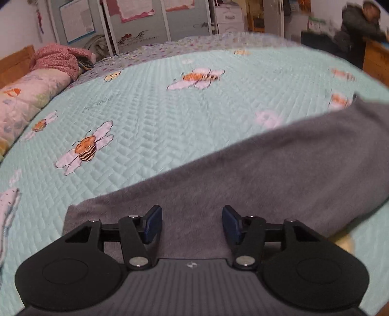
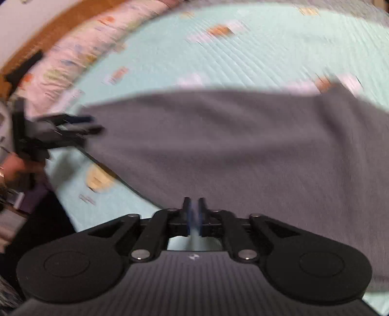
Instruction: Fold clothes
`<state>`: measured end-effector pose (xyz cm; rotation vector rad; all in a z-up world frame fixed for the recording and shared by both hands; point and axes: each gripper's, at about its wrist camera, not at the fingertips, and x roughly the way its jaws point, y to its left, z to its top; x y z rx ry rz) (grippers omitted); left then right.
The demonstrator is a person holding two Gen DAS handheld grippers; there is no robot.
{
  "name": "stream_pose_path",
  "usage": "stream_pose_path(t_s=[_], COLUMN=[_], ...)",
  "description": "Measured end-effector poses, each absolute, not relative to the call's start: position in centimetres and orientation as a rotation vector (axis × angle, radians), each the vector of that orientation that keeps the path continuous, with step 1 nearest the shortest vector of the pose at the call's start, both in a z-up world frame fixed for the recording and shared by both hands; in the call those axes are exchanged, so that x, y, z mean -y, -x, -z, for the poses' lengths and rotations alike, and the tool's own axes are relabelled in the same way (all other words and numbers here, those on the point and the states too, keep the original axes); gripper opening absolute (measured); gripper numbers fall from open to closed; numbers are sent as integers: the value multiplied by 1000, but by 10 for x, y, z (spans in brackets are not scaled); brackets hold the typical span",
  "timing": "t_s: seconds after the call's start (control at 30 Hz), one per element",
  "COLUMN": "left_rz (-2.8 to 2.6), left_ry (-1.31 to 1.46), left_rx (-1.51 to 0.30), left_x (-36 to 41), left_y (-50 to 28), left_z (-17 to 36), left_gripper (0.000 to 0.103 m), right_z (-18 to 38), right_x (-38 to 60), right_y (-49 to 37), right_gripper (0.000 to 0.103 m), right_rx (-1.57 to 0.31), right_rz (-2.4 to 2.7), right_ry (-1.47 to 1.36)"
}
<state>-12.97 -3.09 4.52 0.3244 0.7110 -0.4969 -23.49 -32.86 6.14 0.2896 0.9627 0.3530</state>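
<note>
My left jaws point(image 1: 192, 223) stand apart over the near left end of the grey cloth point(image 1: 279, 170), which lies across the near side of the bed point(image 1: 158, 114). My right jaws point(image 2: 193, 214) are nearly closed at the cloth's near edge; whether they pinch it I cannot tell. The papers on the far wall point(image 1: 77, 19) are too small to read.

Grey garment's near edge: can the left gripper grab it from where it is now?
Probably yes. The left gripper is open right over the grey garment, cloth showing between its pads, nothing blocking.

Wide open quilt point(image 1: 150, 109) beyond the grey garment point(image 1: 243, 179). Rolled bedding point(image 1: 26, 99) and a red bundle point(image 1: 58, 58) crowd the far-left edge
</note>
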Motion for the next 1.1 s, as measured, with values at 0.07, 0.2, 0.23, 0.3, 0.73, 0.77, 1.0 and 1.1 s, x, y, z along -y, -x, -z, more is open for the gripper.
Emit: stream_pose_path(t_s=[0.07, 0.2, 0.23, 0.3, 0.73, 0.77, 1.0, 1.1], left_rz=[521, 520, 511, 481, 408, 357, 67, 30], left_ry=[-308, -419, -405, -372, 160, 214, 589, 722], left_rx=[-659, -699, -710, -712, -682, -656, -680, -726], left_x=[32, 31, 28, 22, -50, -64, -140, -152], left_y=[137, 126, 123, 119, 119, 126, 151, 149], left_z=[-53, -22, -25, -34, -46, -50, -27, -12], left_gripper=[58, 64, 65, 62, 58, 59, 59, 58], right_z=[-72, -38, -25, -25, -24, -32, -47, -47], right_x=[312, 267, 261, 264, 233, 232, 229, 214], right_y=[220, 180, 175, 176, 154, 156, 153, 155], right_gripper=[8, 4, 0, 0, 12, 12, 19, 20], right_rx=[-907, -996, -1057, -1042, -1022, -992, -859, -865], right_rz=[-415, -515, -496, -486, -451, -453, -442, -424], right_ry=[-329, -292, -244, -248, -243, -254, -449, -360])
